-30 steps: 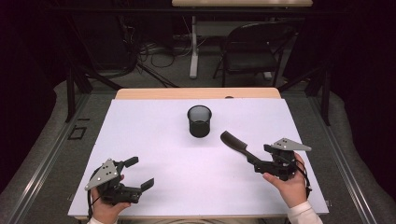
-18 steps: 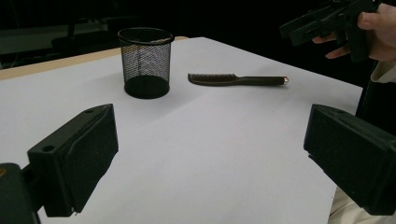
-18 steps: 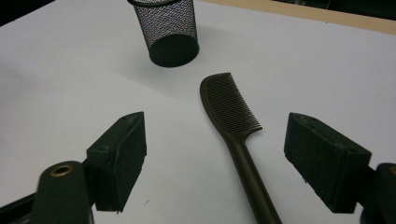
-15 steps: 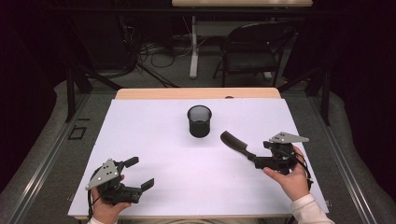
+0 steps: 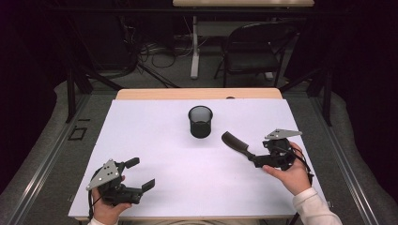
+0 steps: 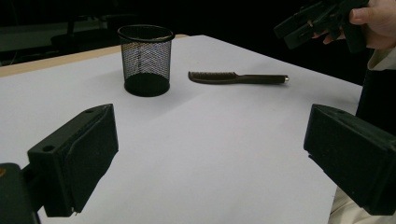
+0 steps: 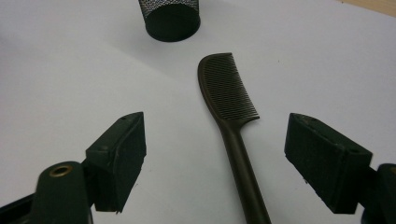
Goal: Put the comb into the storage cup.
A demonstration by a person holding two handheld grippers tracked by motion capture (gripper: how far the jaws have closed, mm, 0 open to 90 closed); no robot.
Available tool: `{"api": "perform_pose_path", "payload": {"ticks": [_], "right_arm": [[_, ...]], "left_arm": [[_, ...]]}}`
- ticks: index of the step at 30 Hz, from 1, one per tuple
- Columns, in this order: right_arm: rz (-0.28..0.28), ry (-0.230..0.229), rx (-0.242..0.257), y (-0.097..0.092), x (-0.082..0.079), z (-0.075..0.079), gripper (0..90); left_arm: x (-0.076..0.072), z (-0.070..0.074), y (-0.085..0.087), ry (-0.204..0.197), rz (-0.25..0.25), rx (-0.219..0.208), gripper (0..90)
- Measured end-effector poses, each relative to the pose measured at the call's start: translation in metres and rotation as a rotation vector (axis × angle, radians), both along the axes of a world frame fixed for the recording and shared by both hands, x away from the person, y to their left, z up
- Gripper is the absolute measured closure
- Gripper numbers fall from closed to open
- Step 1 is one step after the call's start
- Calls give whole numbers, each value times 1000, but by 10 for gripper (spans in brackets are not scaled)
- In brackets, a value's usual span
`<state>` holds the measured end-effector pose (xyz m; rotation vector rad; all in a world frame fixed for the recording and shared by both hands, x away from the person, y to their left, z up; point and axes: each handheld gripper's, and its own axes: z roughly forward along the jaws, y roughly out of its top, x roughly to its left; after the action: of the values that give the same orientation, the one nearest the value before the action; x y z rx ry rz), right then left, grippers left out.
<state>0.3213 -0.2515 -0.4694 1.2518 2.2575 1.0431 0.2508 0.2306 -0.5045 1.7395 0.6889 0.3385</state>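
The cup (image 5: 200,122) stands on the counter (image 5: 155,140), near the middle. The comb (image 5: 236,143) lies flat just to its right and nearer the person. The right gripper (image 5: 256,161) hangs over the comb's handle. The left gripper (image 5: 141,173) sits far left.

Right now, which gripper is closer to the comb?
The right. The right gripper hovers over the handle end of the comb, jaws open either side of it without touching. The left gripper sits open, far off near the table's front left edge.

Matt dark plastic comb (image 7: 227,95), black wire-mesh metal cup (image 5: 200,121), smooth white matt tabletop sheet (image 5: 155,136).
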Motion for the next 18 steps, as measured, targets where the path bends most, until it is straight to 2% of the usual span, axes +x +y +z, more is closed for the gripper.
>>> {"api": "perform_pose_path", "payload": {"ticks": [9,18], "right_arm": [[-6,40,-35,0,8,1,213],[6,52,-70,-1,16,4,208]], "left_arm": [[1,-1,0,2,-2,2,32],[1,-1,-1,5,-7,1,32]]}}
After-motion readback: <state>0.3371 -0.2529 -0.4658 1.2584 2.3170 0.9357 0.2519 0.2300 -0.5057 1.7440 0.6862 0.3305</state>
